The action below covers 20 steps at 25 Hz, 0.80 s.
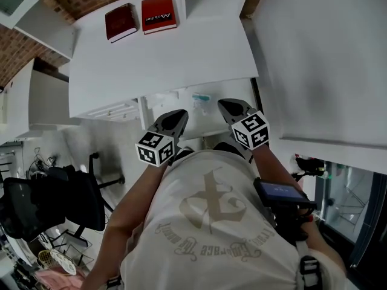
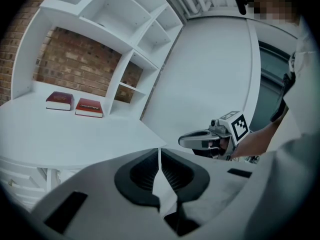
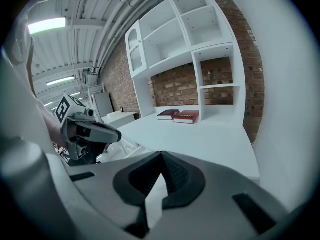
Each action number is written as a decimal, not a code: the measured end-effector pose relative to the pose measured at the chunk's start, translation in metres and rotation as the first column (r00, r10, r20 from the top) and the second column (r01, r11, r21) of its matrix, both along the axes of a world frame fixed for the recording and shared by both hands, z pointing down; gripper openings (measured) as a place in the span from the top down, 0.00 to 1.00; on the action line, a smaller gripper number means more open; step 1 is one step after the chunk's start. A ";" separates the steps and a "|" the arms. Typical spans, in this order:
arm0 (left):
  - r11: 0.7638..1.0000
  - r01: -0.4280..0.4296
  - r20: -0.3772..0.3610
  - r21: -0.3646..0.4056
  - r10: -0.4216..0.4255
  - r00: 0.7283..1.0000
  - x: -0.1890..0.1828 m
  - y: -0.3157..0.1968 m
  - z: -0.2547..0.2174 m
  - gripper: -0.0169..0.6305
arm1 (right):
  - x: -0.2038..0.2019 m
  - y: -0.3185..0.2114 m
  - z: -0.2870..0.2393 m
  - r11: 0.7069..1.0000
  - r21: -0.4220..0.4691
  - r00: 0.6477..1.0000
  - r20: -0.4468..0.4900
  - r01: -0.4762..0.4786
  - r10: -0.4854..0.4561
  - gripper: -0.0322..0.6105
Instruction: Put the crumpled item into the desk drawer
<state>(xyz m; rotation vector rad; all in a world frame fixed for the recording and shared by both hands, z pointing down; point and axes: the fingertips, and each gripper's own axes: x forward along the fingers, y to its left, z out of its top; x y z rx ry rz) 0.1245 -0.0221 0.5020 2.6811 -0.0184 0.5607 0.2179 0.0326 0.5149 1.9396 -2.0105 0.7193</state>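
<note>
The white desk drawer [image 1: 181,101] stands pulled open under the bench [image 1: 163,59]. A small pale crumpled item [image 1: 201,97] lies inside, toward twelve o'clock.

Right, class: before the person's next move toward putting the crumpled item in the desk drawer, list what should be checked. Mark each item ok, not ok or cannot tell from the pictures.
1. Left tool empty: ok, jaws together, nothing between.
2. Right tool empty: ok, jaws together, nothing between.
3. Drawer pulled out below the desk edge: ok, it looks open.
4. Crumpled item found: cannot tell. A small teal-marked thing lies in the drawer, too small to identify.
5. Red books out of the way: ok, they lie at the desk's far side, away from both tools.
</note>
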 end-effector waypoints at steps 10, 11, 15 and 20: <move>0.999 -0.049 0.008 0.012 0.049 0.999 0.020 0.013 -0.001 0.92 | 0.010 0.017 -0.005 0.999 0.025 0.999 0.031 -0.020 0.019 0.92; 0.999 -0.051 0.010 0.014 0.051 0.999 0.021 0.014 -0.001 0.92 | 0.011 0.017 -0.005 0.999 0.029 0.999 0.033 -0.018 0.017 0.92; 0.998 -0.054 0.019 0.022 0.053 0.998 0.025 0.016 -0.001 0.92 | 0.013 0.018 -0.005 0.999 0.039 0.999 0.044 -0.006 0.004 0.92; 0.999 -0.046 0.023 0.029 0.045 0.999 0.029 0.016 -0.004 0.92 | 0.014 0.021 -0.002 0.999 0.035 0.998 0.057 0.009 -0.011 0.92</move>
